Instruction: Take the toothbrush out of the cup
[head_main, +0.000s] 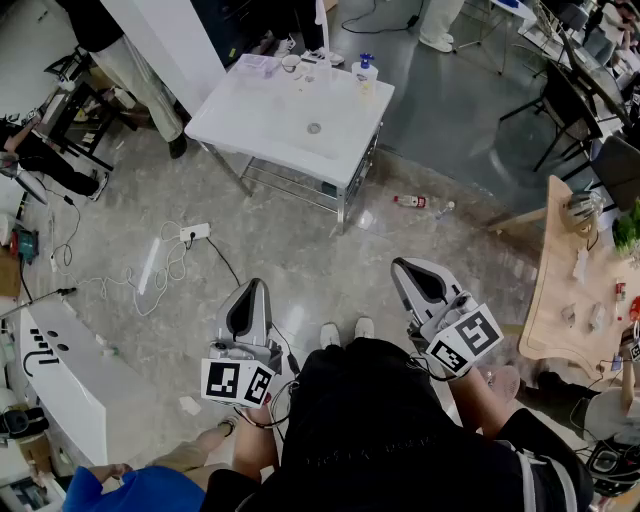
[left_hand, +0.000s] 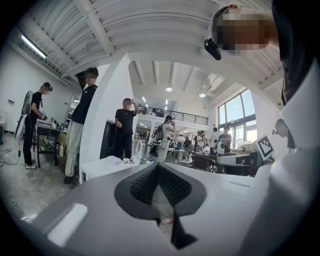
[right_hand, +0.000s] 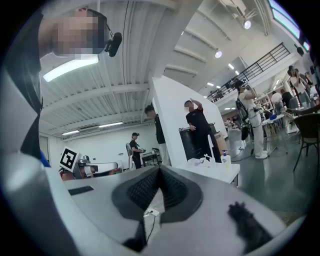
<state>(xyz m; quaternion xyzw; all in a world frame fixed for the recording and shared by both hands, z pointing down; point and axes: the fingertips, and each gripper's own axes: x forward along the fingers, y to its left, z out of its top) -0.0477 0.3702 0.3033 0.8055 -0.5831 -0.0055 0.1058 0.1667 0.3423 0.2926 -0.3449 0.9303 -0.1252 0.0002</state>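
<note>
Left tool (head_main: 250, 292) closed, empty, right tool (head_main: 408, 270) closed, empty, white table (head_main: 262, 118) well ahead

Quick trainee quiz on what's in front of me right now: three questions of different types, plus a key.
1. True or false: the left gripper and the right gripper are both shut and empty.
2. The white sink table is: A) between the grippers; B) ahead across the floor, touching neither gripper; C) behind the person.
3. What lies on the floor to the right of the table?
Key: 1 true; 2 B; 3 a small bottle.
</note>
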